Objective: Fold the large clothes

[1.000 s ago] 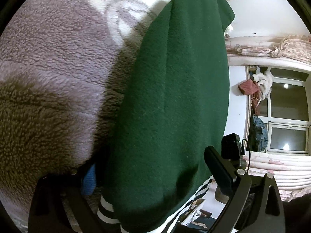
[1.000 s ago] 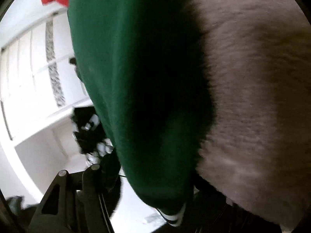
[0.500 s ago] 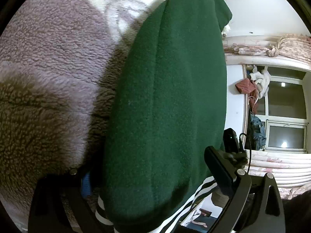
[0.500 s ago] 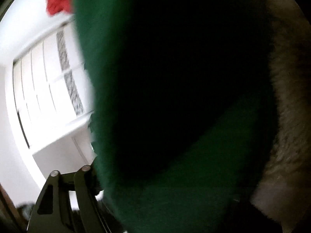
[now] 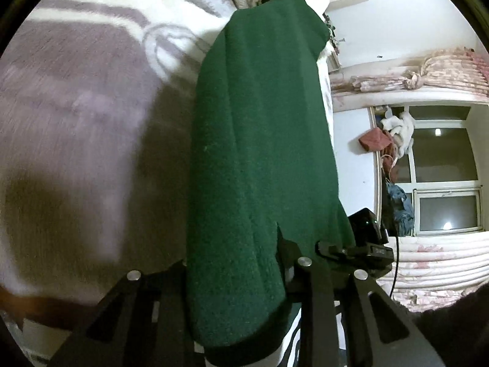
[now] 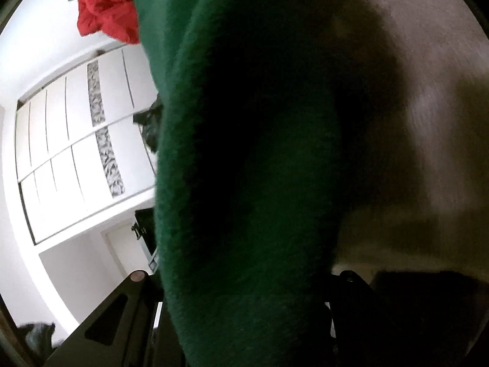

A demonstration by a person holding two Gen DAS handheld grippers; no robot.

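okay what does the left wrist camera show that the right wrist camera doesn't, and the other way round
Only the left wrist view shows the window, the pink curtains, and the garment's striped hem. Only the right wrist view shows the white wardrobe and a red cloth. Both show the green garment hanging between that gripper's jaws, with the fleece blanket behind it.

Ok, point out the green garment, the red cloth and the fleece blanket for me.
green garment (image 5: 259, 159): left wrist view, middle of the hanging fleece panel.
red cloth (image 6: 104, 6): right wrist view, centre of the crumpled bundle.
fleece blanket (image 5: 79, 98): left wrist view, bare purple area.
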